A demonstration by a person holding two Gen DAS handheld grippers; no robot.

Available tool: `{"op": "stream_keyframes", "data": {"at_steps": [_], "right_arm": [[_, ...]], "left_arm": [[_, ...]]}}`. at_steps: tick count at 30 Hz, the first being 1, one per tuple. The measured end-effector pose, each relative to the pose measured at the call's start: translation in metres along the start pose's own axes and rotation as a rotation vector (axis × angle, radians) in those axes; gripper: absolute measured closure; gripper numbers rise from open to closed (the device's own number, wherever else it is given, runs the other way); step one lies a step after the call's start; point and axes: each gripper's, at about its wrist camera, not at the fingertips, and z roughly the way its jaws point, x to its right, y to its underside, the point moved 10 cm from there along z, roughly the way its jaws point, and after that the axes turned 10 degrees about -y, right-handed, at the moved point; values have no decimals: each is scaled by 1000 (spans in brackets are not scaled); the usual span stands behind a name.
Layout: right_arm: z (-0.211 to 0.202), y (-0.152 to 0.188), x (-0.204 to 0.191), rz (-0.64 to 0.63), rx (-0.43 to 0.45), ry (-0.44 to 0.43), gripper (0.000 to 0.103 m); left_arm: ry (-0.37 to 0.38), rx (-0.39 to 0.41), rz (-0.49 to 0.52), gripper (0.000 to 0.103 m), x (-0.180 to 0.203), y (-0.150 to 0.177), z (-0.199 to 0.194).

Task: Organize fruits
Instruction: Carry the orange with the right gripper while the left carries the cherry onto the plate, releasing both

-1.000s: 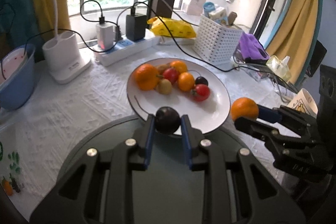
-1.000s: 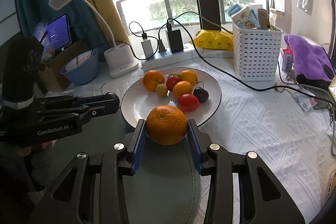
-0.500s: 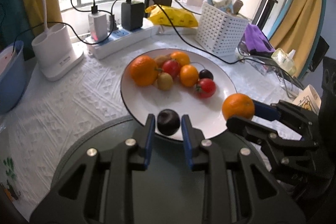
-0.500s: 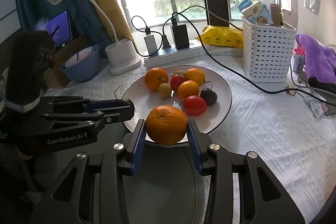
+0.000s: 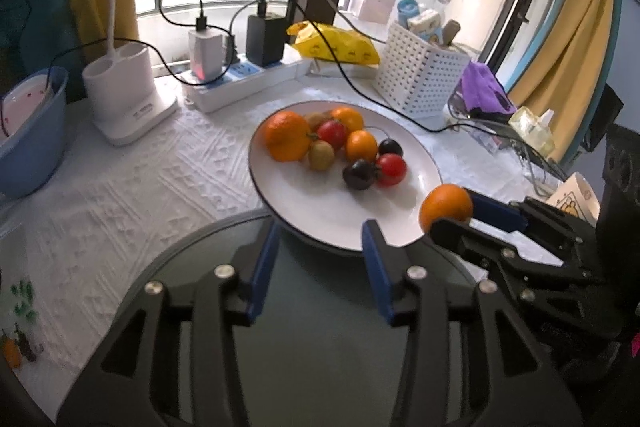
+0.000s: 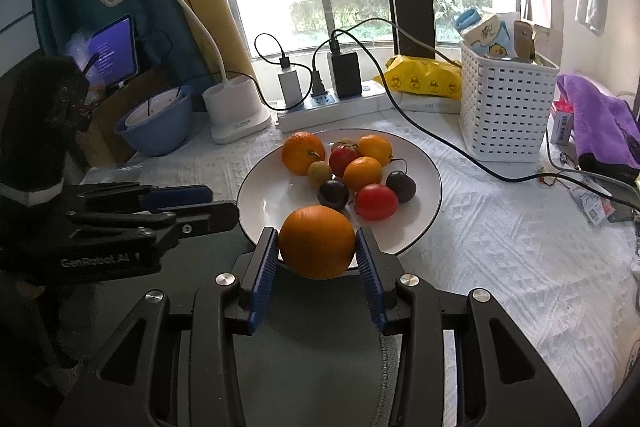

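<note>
1. The left gripper point(image 5: 318, 259) is opening; nothing sits between its fingers point(image 5: 262, 267) now. A second ago they pinched a dark plum point(image 5: 359, 174).
2. That plum now rests on the white plate point(image 5: 320, 211), well ahead of the fingers, touching a red tomato point(image 5: 392, 169).
3. The right gripper point(image 6: 317, 247) has its fingers point(image 6: 264, 263) clamped, as before, on an orange point(image 6: 317, 241) above the plate's near rim.
4. One fruit delivered; the orange is likely next to be set down.
</note>
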Motion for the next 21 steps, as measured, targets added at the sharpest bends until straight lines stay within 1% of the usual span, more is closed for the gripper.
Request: {"op": "stream_keyframes", "data": {"at_steps": [7,12,13,14,15,21], "right_arm": [[5,-8,0,-13,12,24,61],[16,-11,-5,-20,-21,19,61],[17,-12,-6,-21,-20,21,56],[18,-12,-7,-20,-21,22,48],[18,-13,-7,-18,-22,24,46],[12,-10,-14,-20,-22,38,46]], "left_arm": [[4,26,-14,58,-8,2,-16],[-2,33,-29,58,-19,4,-18],[-3,33,-32,58,-20,4,-18],[-4,35,-33,58,-22,4,-18],[-7,39,-32,58,-24,4,-19],[-8,59,-25,58,-29,5,-26]]}}
